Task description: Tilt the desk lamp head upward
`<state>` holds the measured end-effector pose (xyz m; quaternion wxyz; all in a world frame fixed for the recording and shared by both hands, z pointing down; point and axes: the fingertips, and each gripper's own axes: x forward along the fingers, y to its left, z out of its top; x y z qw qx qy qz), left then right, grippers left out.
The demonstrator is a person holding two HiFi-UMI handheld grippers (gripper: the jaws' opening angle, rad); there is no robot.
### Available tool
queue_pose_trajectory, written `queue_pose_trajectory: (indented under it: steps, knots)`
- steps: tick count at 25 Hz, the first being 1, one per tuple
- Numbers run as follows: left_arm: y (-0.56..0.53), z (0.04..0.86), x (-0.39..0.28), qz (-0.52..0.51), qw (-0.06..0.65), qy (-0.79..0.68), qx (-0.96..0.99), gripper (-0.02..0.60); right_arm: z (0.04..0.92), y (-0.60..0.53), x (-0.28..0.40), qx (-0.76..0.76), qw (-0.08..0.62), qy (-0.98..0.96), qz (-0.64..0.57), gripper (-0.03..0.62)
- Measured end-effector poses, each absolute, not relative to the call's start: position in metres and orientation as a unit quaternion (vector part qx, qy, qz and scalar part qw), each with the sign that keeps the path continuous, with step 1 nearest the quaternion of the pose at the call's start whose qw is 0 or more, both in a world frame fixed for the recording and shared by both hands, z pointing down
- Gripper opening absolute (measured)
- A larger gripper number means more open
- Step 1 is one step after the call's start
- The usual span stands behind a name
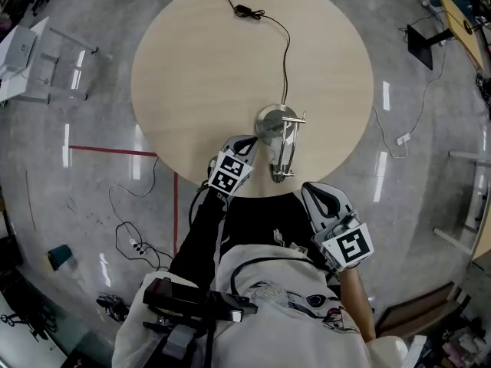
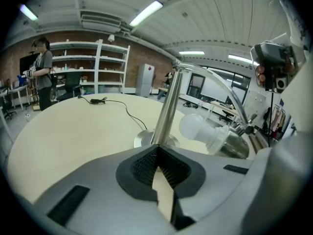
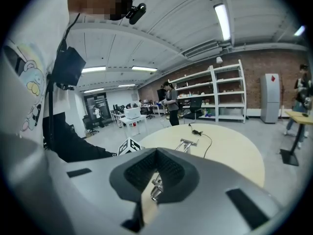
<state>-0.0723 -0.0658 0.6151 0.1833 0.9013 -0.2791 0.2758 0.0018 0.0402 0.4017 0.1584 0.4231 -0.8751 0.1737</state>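
Desk lamp [image 1: 276, 123] overhead, bulb [image 2: 198, 126] only in left gripper view

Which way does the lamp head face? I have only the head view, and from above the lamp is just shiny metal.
Observer: The left gripper view shows a white bulb sticking out of the lamp head, toward the upright pole.
Operator: Does the left gripper hold that pole?
Observer: No. Its jaws are together and empty; the pole stands beyond them.
Operator: And the right gripper?
Observer: Its own view shows the jaws shut too, holding nothing.
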Motion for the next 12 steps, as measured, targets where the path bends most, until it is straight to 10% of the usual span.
queue_pose_trajectory:
  steps: [12]
  knots:
    - [-0.092, 0.677, -0.036, 0.334, 0.181, -0.235, 0.895, 0.002, 0.439, 0.001, 0.008, 0.332, 0.247, -0.907, 0.079, 0.003]
